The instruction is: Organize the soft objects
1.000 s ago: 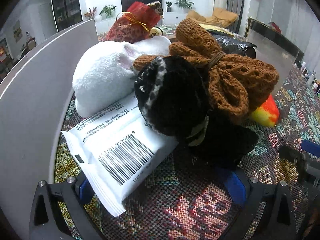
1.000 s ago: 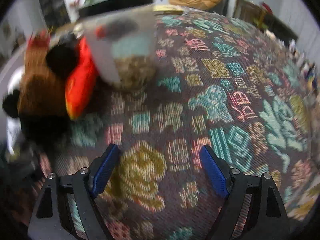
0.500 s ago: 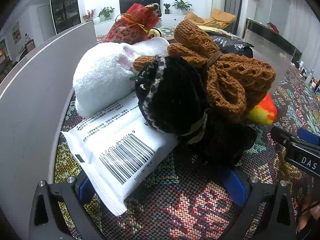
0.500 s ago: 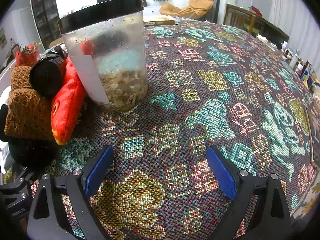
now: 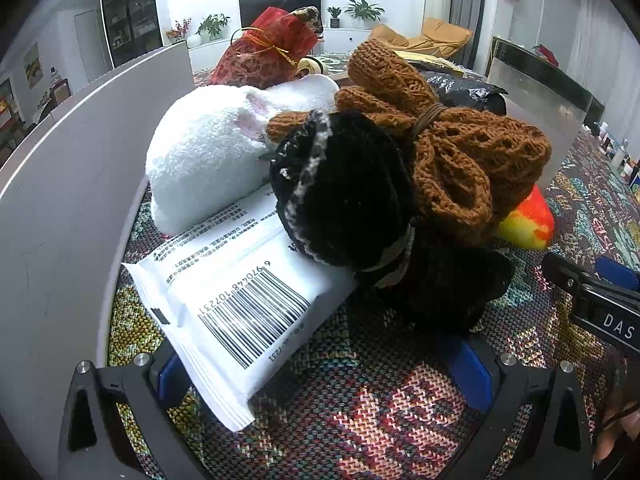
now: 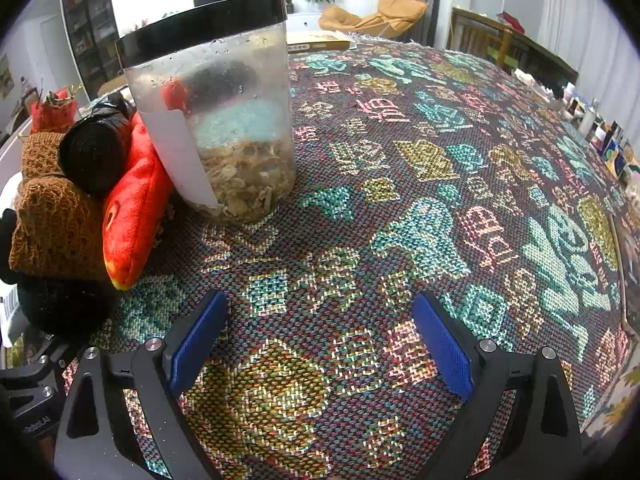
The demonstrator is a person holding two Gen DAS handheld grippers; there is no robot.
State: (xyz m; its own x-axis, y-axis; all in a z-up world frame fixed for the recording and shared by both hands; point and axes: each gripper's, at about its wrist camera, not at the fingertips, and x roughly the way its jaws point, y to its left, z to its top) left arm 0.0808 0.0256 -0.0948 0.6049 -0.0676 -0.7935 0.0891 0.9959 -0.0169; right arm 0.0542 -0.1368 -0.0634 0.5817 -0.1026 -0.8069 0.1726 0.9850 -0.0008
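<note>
Right gripper (image 6: pixel 320 344) has swung onto the jar (image 6: pixel 216 120) — both grippers spread, empty.
Your left gripper (image 5: pixel 320 376) straddles the packet (image 5: pixel 240 304): light, slippery — pinch the soft black knit (image 5: pixel 344 192) mid-body instead.

right gripper (image 6: pixel 320 340): jaws wider than a second ago | clear jar (image 6: pixel 216 120): now near, sharp, formerly blurred

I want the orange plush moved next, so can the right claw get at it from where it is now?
Probably yes. The right claw is open over bare cloth, and the orange plush has its near end exposed, though it leans against the clear jar and brown knit bundle.
</note>
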